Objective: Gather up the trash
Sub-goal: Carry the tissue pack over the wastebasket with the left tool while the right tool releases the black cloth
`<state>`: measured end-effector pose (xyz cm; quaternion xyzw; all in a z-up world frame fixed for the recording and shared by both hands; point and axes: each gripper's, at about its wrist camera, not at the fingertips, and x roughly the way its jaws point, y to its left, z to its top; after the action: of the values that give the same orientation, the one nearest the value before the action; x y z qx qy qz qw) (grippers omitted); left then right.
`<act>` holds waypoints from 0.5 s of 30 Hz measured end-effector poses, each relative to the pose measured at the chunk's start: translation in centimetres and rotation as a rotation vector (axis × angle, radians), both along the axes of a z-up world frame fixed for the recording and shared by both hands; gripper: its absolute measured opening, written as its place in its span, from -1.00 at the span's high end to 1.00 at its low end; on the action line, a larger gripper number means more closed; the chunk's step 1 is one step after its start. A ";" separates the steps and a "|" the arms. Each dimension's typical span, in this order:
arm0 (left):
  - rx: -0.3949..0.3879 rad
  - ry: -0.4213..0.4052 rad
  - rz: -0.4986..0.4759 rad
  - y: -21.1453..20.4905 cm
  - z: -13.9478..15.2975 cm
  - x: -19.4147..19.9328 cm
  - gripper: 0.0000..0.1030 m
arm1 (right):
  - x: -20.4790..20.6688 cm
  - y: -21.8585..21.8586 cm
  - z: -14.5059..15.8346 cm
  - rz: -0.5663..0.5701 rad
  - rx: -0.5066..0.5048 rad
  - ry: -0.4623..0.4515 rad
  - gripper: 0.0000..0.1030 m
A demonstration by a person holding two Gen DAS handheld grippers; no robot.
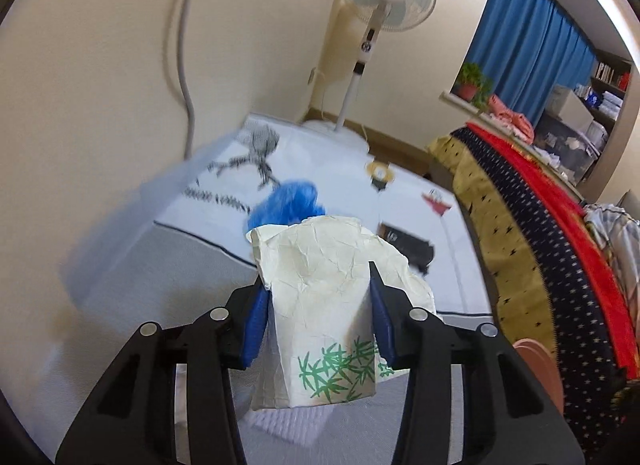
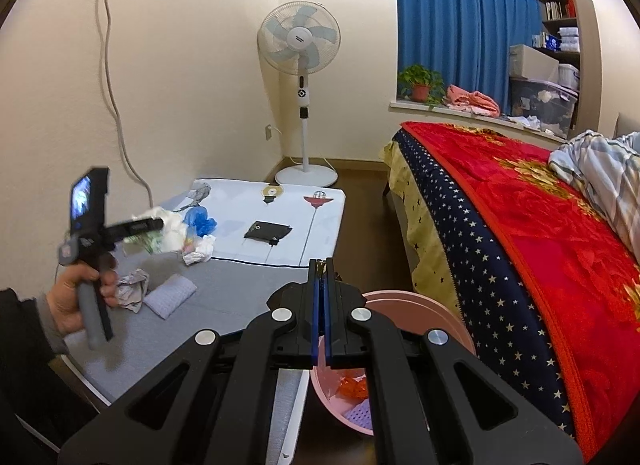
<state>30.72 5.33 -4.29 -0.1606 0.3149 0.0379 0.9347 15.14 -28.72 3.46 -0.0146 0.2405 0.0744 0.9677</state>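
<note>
My left gripper (image 1: 318, 293) is shut on a crumpled cream paper bag (image 1: 320, 289) with green bamboo print, held above the low table (image 1: 120, 265). In the right wrist view the left gripper (image 2: 160, 225) shows blurred at the left, over the table, with the bag (image 2: 148, 243) in it. My right gripper (image 2: 322, 265) is shut and empty, above a pink bin (image 2: 420, 313) that holds orange and lilac scraps. On the table lie a blue plastic wad (image 2: 200, 223), white tissue (image 2: 198, 251), crumpled paper (image 2: 132, 289) and a lilac cloth (image 2: 170, 295).
A black pouch (image 2: 266, 232) lies on the table's white mat. A bed with a red blanket (image 2: 540, 225) stands at the right. A standing fan (image 2: 302, 65) is in the corner. A cable (image 2: 116, 105) hangs down the wall. A plant (image 2: 420, 83) sits on the sill.
</note>
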 end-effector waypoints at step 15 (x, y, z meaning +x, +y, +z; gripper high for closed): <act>0.109 -0.048 -0.137 -4.7 7.1 -13.6 0.14 | -4.0 -0.4 0.6 0.110 0.052 -0.016 0.97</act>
<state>17.13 0.60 2.83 -0.0883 0.3000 -0.0130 0.9498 11.18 -29.15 4.07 -0.0030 0.2295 0.1334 0.9641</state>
